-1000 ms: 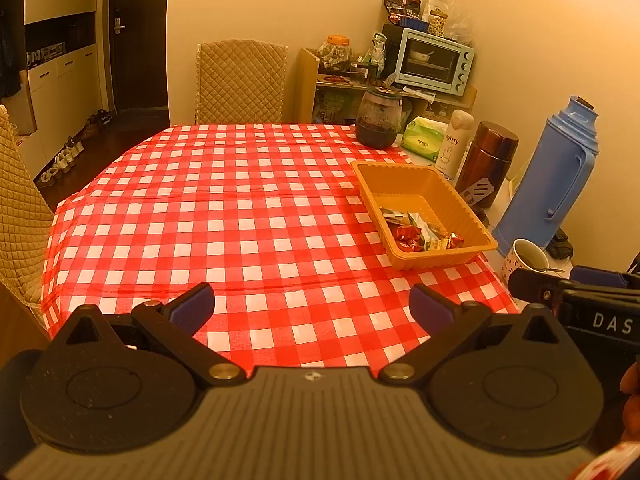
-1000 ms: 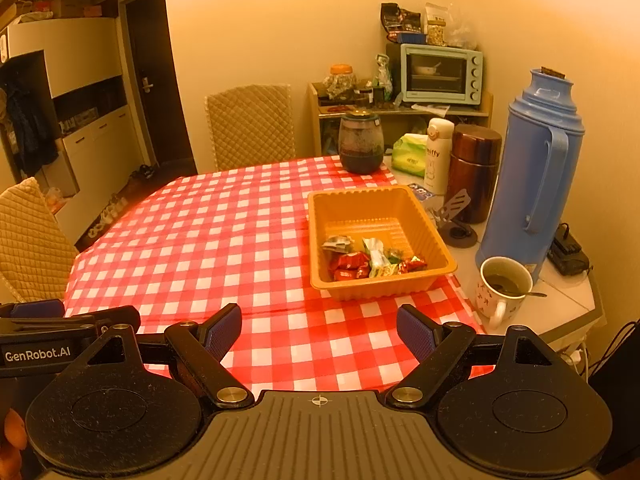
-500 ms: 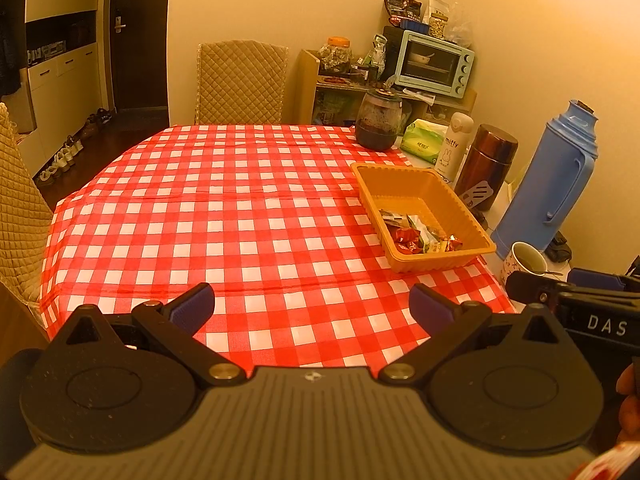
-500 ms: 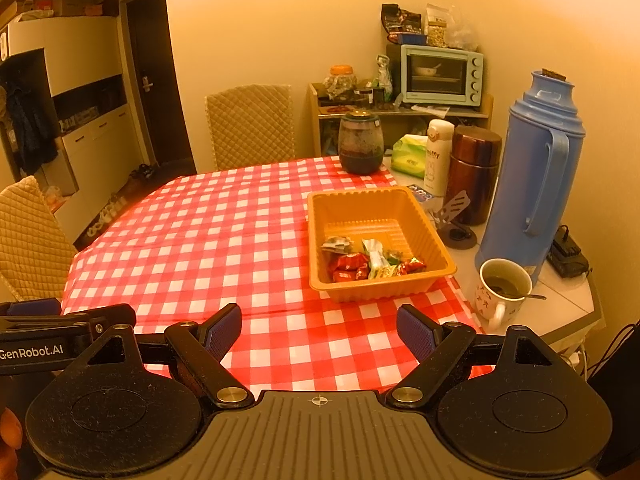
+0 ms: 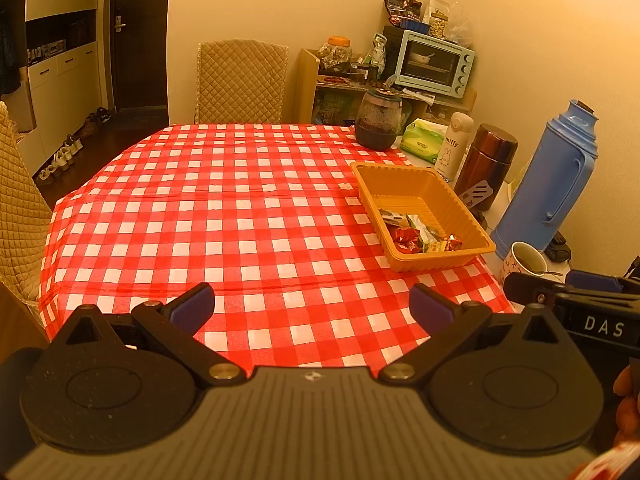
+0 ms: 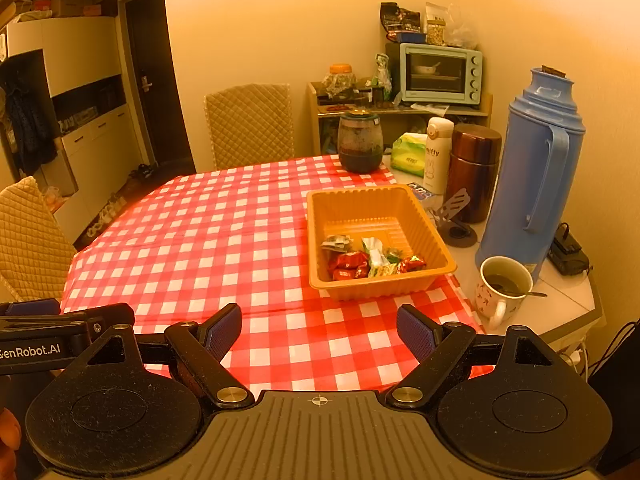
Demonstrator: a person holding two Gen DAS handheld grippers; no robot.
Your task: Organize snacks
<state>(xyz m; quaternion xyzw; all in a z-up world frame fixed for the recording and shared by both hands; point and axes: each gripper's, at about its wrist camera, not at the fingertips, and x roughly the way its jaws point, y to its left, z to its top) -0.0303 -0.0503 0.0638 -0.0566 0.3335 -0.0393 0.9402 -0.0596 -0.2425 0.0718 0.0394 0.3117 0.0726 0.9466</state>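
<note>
Across the room: change: both views are pulling back slightly from a second ago, the orange tray shrinking a little in each; nothing on the cloth is shifting, so I judge the sorting to be finished or nearly so.
Worktop: the worktop point(image 5: 224, 216) in red check is lying bare from 9 to 12 o'clock of the tray, giving wide room to move; its near edge is running just under both tools, and its right edge is falling away beside the mug.
Right-side clutter: the blue thermos point(image 6: 532, 168), brown flask point(image 6: 474, 168) and white bottle point(image 6: 436, 152) are crowding the tray at 2 to 3 o'clock, leaving little clearance there.
Tray: the orange tray point(image 6: 420, 216) is sitting near the right edge of the cloth.
Mug: the mug point(image 6: 502, 288) is standing at 4 o'clock of the tray, off the cloth, spoon inside.
Snacks: the wrapped snacks point(image 6: 360, 258) are lying bunched against the tray's near wall.
Left hand-held gripper point(image 5: 312, 306): hanging spread wide, holding nothing.
Right hand-held gripper point(image 6: 319, 330): likewise spread, empty, facing the tray.
</note>
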